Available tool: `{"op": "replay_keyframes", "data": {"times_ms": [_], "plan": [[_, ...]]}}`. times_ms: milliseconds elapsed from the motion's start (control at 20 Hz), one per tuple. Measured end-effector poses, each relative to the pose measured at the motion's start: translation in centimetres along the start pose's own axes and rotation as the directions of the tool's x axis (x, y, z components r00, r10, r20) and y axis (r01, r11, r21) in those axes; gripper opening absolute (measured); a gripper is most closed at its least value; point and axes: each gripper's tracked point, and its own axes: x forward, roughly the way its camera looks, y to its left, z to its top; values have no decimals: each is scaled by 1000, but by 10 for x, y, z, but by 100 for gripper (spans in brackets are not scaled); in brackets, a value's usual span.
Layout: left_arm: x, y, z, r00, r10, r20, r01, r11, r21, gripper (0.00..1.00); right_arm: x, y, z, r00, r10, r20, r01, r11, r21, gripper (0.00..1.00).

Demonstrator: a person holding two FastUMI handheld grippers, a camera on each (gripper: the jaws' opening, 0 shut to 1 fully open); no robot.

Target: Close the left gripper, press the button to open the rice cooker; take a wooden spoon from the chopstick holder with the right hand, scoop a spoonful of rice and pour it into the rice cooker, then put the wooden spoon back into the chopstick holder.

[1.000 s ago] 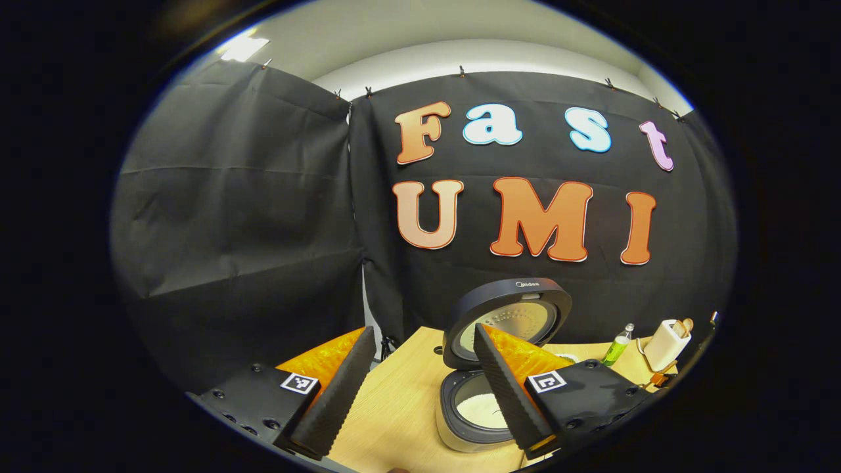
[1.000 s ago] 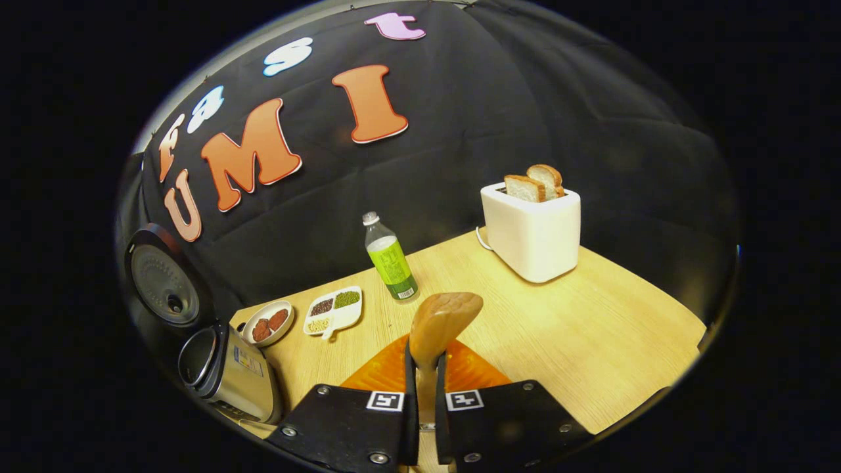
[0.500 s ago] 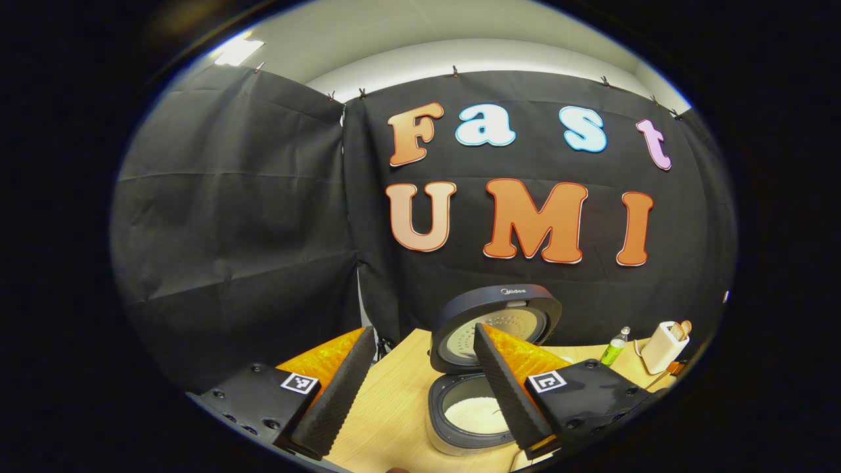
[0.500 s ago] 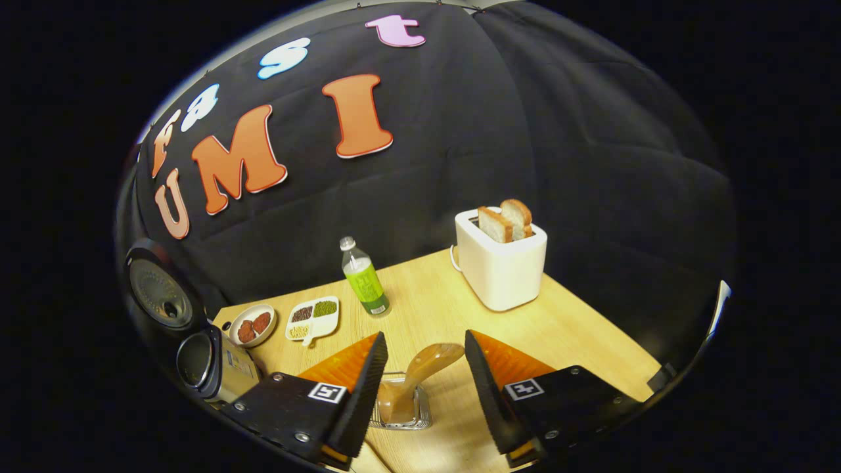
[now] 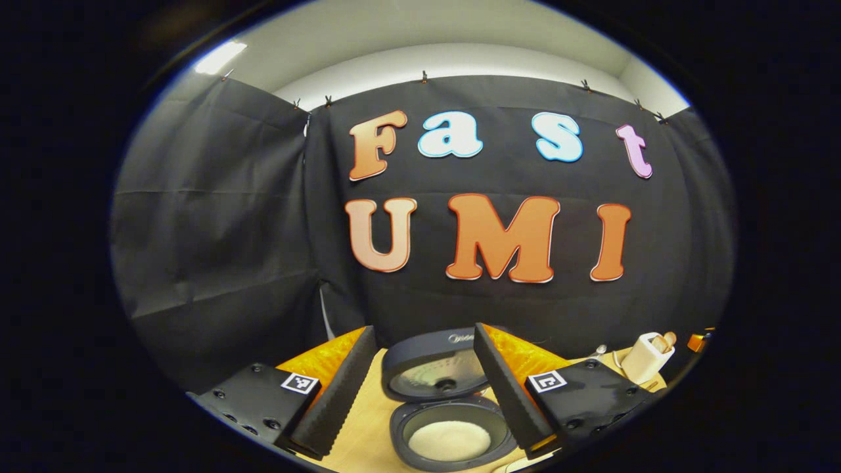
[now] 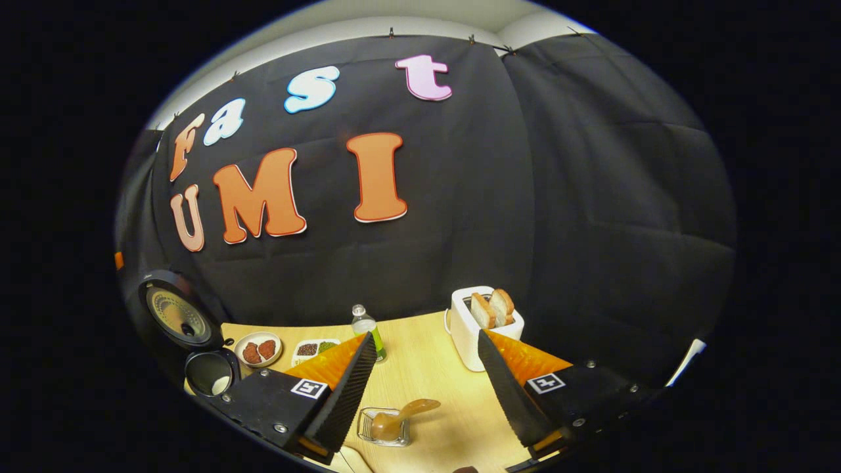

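**Spoon in the holder, cooker lid up, both grippers spread and empty**

In the left gripper view, the left gripper (image 5: 424, 387) has its two fingers wide apart with nothing between them. Each finger is a black wedge with a ribbed, saw-toothed pad on a glossy orange backing, bolted to a matte black plate that carries a small square black-and-white marker. Between the fingers, at 6 o'clock, stands the rice cooker (image 5: 452, 430): a rounded dark grey body, its round lid tipped up behind it, the silvery inner face of the lid showing a central knob. Pale, grainy rice lies in the inner pot. A short brand word sits on the lid's rim, too small to read. At 4 o'clock a white toaster (image 5: 646, 357) stands on the light wood-grain table (image 5: 358, 440).

In the right gripper view, the right gripper (image 6: 427, 397) is likewise spread and holds nothing. Between its fingers, at 6 o'clock, the wooden spoon (image 6: 401, 416) rests in the chopstick holder (image 6: 384, 427), a small box of shiny metal wire; the smooth brown handle leans out toward 3 o'clock. At 8 o'clock is the rice cooker, lid raised. Beside it lie a round dish (image 6: 258, 349) with reddish-brown pieces and a white divided tray (image 6: 314, 349) of dark and green grains, then a clear bottle (image 6: 365, 330) with a green label, unreadable. The boxy toaster, holding two bread slices (image 6: 493, 308), stands at 5 o'clock.
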Motion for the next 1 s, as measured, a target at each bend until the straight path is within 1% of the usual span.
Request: {"op": "replay_keyframes", "data": {"times_ms": [100, 150, 250, 400, 550, 750, 850, 950, 1000], "plan": [[18, -9, 13, 1000, -12, 5, 12, 1000, -5, 97, -9, -5, 7, 1000, -5, 14, 5, 1000, -3, 95], [30, -13, 17, 1000, -15, 3, 15, 1000, -11, 100, -13, -6, 9, 1000, -7, 17, 7, 1000, -5, 95], [53, -23, 25, 1000, -24, -1, 24, 1000, -16, 100, -21, -15, 10, 999, -21, 25, 21, 1000, -18, 95], [91, -26, 23, 1000, -1, -19, 1, 1000, 24, 100, -31, -24, 14, 999, -33, 37, 34, 999, -14, 95], [120, -39, 0, 997, -3, -76, 6, 999, 37, 100, -36, -35, 14, 998, -51, 37, 51, 999, -10, 95], [149, -22, -29, 991, 24, -134, -20, 999, 28, 100, -47, -37, 12, 997, -63, 39, 64, 998, -9, 95], [156, -25, -46, 987, 23, -161, -22, 1000, 13, 100, -47, -39, 12, 997, -64, 40, 64, 998, -13, 95], [162, -22, -65, 976, 26, -214, -24, 1000, 13, 100, -47, -36, 13, 997, -59, 40, 60, 998, -14, 95], [160, -21, -77, 968, 25, -251, -21, 1000, 17, 98, -49, -35, 15, 998, -55, 40, 56, 998, -11, 95]]}}
